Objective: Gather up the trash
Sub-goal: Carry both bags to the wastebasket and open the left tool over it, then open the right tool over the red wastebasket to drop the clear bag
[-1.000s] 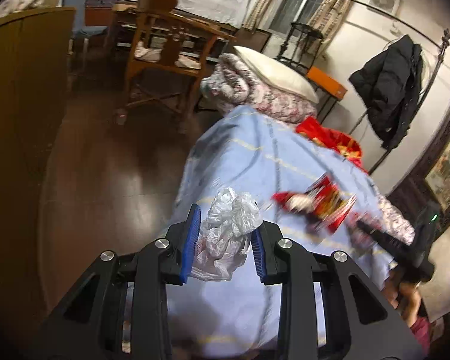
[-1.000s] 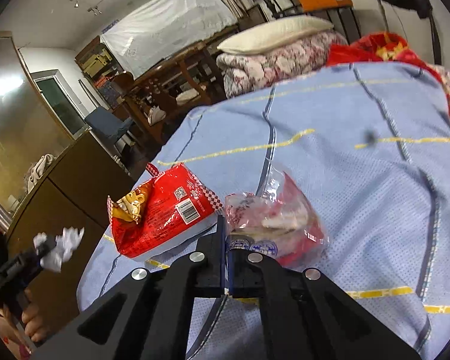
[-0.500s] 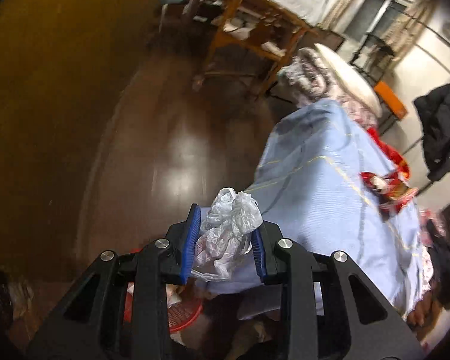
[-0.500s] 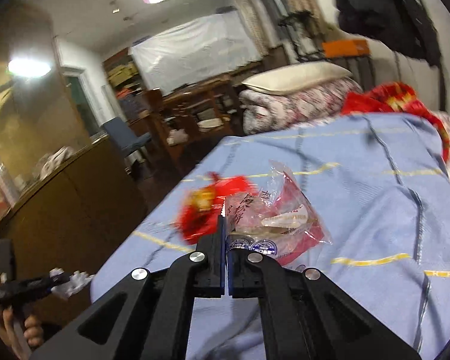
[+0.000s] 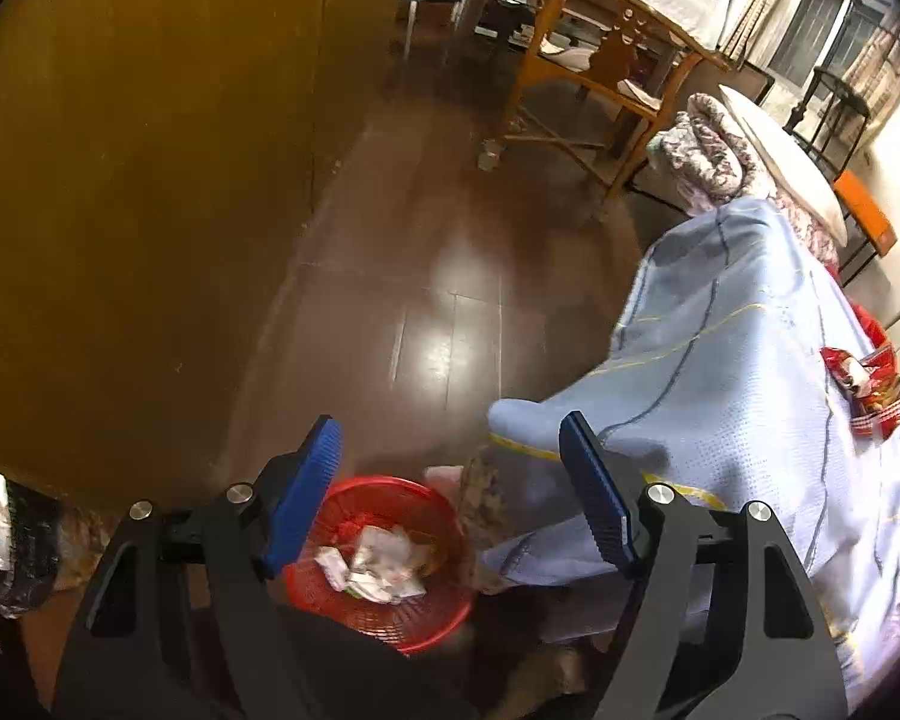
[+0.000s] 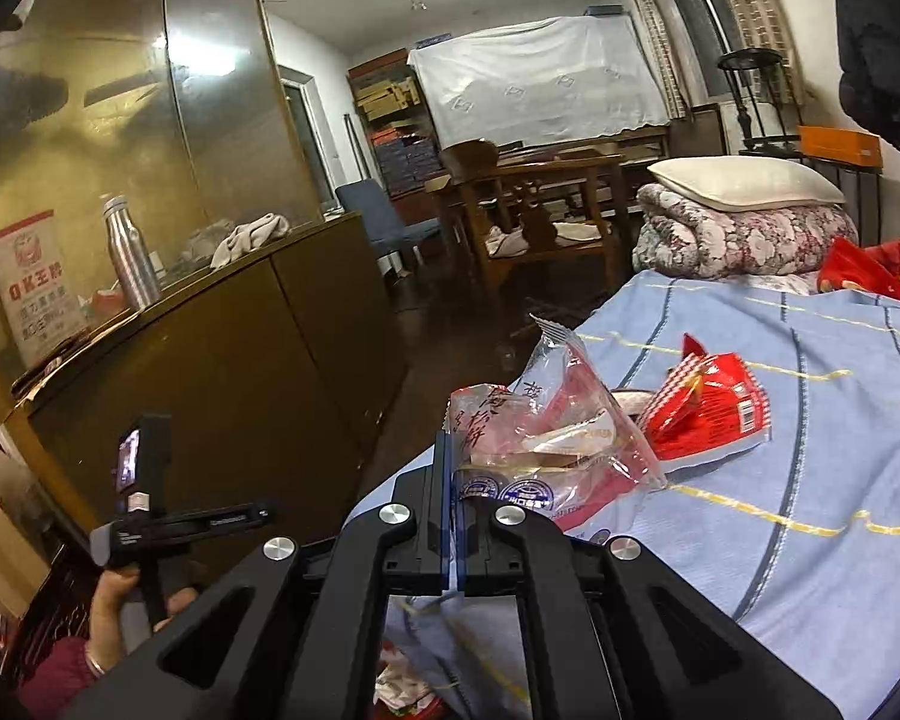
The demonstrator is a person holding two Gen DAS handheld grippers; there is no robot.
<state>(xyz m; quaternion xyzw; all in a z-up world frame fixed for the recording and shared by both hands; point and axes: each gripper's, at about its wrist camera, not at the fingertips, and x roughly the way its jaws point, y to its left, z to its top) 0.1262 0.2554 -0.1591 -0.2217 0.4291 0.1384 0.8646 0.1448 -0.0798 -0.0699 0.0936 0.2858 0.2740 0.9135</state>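
My left gripper (image 5: 450, 420) hangs over a red mesh basket (image 5: 432, 624) on the floor. Its blue fingers (image 5: 306, 498) are opening with nothing between them. Crumpled white trash (image 5: 378, 564) lies inside the basket. My right gripper (image 6: 453, 438) is shut on a clear plastic wrapper with red print (image 6: 546, 420), held up over the near edge of the blue bed cover (image 6: 780, 540). A red snack bag (image 6: 714, 414) lies on the cover just behind it, and shows in the left wrist view as the red snack bag (image 5: 864, 378) at the right. A hand (image 6: 120, 594) holds the left gripper's handle low at the left.
A tall brown cabinet (image 5: 150, 180) flanks the dark wooden floor (image 5: 450, 300) on the left. A wooden chair (image 5: 588, 60) stands further back. A folded quilt with a pillow (image 6: 744, 228) lies at the bed's far end. A metal bottle (image 6: 126, 252) stands on the cabinet.
The left gripper swung from the bed down over the red basket and opened; the white plastic wad has left it. The right gripper rose with the clear wrapper, away from the red bag.
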